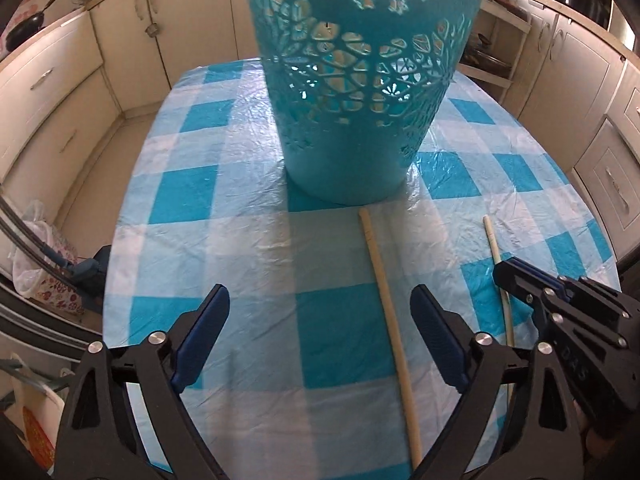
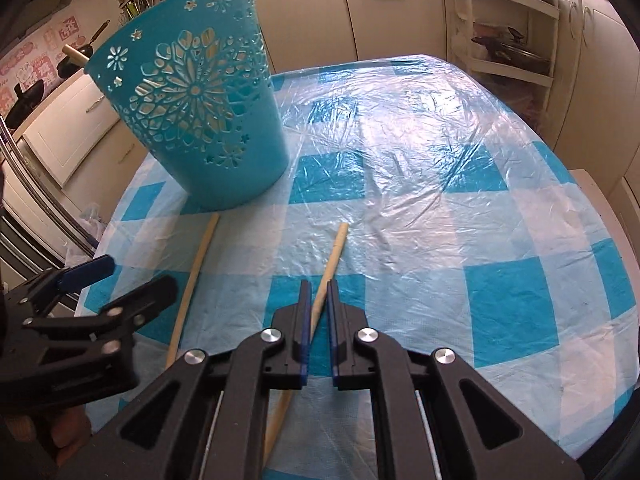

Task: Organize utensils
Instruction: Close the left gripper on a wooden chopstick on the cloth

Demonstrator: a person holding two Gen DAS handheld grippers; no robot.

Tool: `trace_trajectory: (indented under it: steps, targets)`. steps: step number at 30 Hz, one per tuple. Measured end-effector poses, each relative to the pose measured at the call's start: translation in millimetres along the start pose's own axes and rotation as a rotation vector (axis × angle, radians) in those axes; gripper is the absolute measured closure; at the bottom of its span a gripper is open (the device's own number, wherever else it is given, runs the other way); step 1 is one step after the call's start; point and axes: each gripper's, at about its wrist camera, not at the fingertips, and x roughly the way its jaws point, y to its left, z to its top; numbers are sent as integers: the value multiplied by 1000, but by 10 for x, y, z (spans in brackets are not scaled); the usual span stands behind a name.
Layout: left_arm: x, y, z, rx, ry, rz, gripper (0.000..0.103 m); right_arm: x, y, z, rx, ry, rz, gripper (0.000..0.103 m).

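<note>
Pinching item one: my right gripper (image 2: 318,300), low centre of the right wrist view, has its blue pads pressed against a pale wooden stick (image 2: 335,252); the stick lies on the table and its free end reaches up toward mid-frame.

Item two: my left gripper (image 1: 320,332), bottom of the left wrist view, fingers spread wide, gripping nothing. In the right wrist view it shows at the lower left (image 2: 120,280), likewise spread.

Item three: a second wooden stick (image 1: 390,320), lying flat on the cloth, running from just below the basket's base down the frame, inside the left gripper's gap, nearer its right-side finger. I cannot tell whether it touches that finger.

Item four: teal basket (image 1: 360,80), cut-out flower pattern, standing upright on the table, upper centre of the left wrist view, upper left of the right. A wooden handle (image 2: 74,55) pokes past its rim at far upper left.

Item five: table (image 2: 500,220), blue-and-white checked cloth under clear plastic.

Item six: cream kitchen cabinets (image 1: 52,92) around the edges.
</note>
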Motion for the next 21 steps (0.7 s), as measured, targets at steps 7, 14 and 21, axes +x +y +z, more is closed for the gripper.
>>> trace_trajectory:
  steps: [7,14,21]
  targets:
    - [172,-167,79,43,7,4,54,-2,-44,-13,9,-6,16,95]
    - [151,-97,85,29,8,-54,98,27,30,-7,-25,-8,30,95]
    - [166,48,125,27,60,-70,96,47,2,23,-13,-14,28,94]
